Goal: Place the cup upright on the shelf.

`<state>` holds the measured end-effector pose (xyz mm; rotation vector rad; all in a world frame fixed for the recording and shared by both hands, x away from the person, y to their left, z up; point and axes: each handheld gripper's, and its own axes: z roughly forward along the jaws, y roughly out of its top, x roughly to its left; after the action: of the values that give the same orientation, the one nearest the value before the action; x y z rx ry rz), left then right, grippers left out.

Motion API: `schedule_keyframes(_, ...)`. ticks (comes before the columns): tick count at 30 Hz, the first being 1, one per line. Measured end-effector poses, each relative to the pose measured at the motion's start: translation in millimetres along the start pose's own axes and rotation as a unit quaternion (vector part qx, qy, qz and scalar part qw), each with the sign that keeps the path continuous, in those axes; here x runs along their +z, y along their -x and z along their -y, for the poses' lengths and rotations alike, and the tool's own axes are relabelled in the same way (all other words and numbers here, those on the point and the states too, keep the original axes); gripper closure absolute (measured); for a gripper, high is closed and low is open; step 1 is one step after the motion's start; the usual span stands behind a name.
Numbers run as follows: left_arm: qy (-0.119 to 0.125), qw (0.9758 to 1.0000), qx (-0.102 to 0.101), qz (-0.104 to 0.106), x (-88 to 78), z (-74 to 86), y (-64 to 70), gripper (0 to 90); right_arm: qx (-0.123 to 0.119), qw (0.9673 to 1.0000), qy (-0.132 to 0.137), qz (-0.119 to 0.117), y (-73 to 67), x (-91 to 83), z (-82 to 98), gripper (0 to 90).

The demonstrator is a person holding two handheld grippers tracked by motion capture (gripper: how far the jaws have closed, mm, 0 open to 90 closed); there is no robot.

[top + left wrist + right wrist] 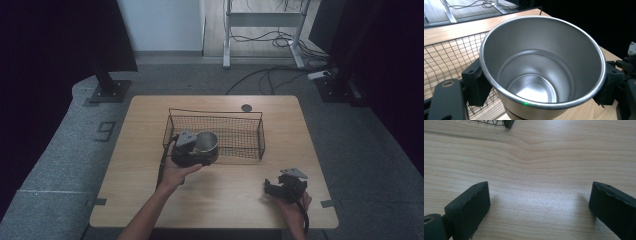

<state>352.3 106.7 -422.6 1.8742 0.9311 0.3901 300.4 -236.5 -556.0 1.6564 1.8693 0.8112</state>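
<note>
— How many things are sitting there?
— One steel cup (206, 142), one wire basket (235, 131), on a wooden table (225, 190). The left gripper (192, 150) is clamping the smooth round cup at the basket's left end — its base is cut off.
— The right gripper (280, 187)?
— Jaws gaping wide, gripping nothing.

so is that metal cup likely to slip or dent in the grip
The metal cup looks rigid, with a rolled rim, so it probably won't dent. Its polished, tapered wall may let it slide between the pads of the left hand-held gripper. It is empty and thin-walled, so likely light.
</note>
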Motion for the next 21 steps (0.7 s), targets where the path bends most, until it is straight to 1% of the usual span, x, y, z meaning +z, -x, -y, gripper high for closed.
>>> schedule_keyframes(4,0.0,1.0,-0.001,-0.007,1.0,-3.4,-4.5,18.4,0.0,1.0,-0.001,-0.001,0.0,-0.2,0.0,3.4)
schedule_keyframes(7,-0.003,0.9999,0.004,-0.014,3.0,-5.4,-5.2,18.4,0.0,1.0,-0.001,0.0,0.0,-0.2,-0.1,3.4)
schedule_keyframes(14,-0.003,0.9998,0.011,-0.015,6.9,-11.7,-4.5,18.4,0.0,1.0,-0.001,0.0,0.1,-0.2,0.0,3.6)
schedule_keyframes(21,-0.005,0.9998,0.008,-0.02,10.7,-16.1,-8.5,18.4,0.0,1.0,-0.001,0.0,0.1,-0.2,0.0,3.6)
